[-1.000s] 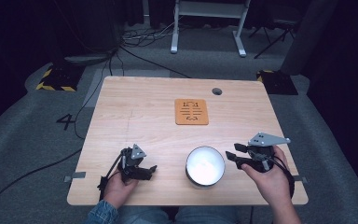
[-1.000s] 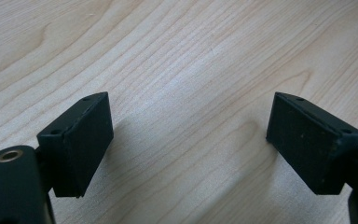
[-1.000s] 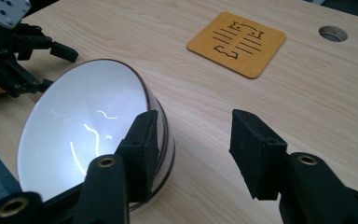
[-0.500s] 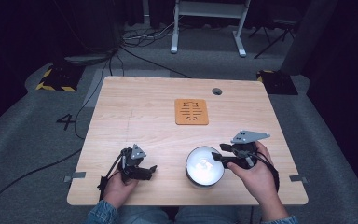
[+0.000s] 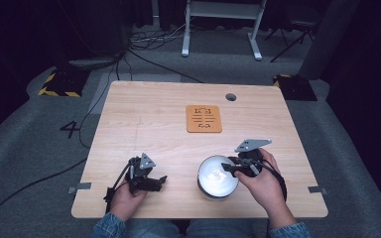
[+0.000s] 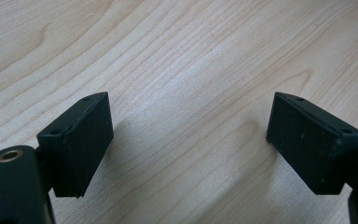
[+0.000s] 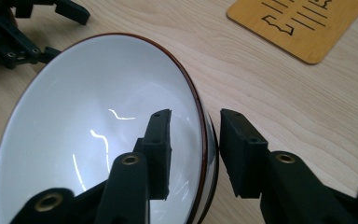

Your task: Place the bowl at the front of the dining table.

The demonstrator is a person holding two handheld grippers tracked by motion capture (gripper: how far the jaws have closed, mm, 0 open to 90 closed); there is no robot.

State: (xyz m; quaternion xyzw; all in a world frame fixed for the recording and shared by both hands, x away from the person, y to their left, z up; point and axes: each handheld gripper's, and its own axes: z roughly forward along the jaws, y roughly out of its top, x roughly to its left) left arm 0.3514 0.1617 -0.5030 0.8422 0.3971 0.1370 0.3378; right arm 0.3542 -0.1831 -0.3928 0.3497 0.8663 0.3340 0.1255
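Straddling the near-right rim of the white bowl, your right gripper has one finger inside the bowl and the other outside against the dark outer wall. Its fingers have just been closing, with the rim between them; from the right gripper view a thin gap seems to remain on each side of the rim, though the angle is steep and I cannot be sure the pads are not already touching. I read them as apart, not yet clamped.

From the high view, the bowl sits on the worktop close to your edge, a little right of centre, with your right gripper coming in over its right side.

Your left gripper rests low on the worktop, well apart from the bowl to its left. In the left gripper view its fingers stand wide apart with bare wood between them.

Farther out, an orange coaster with dark line markings lies near the middle of the worktop, well apart from the bowl. Between bowl and coaster the wood is open.
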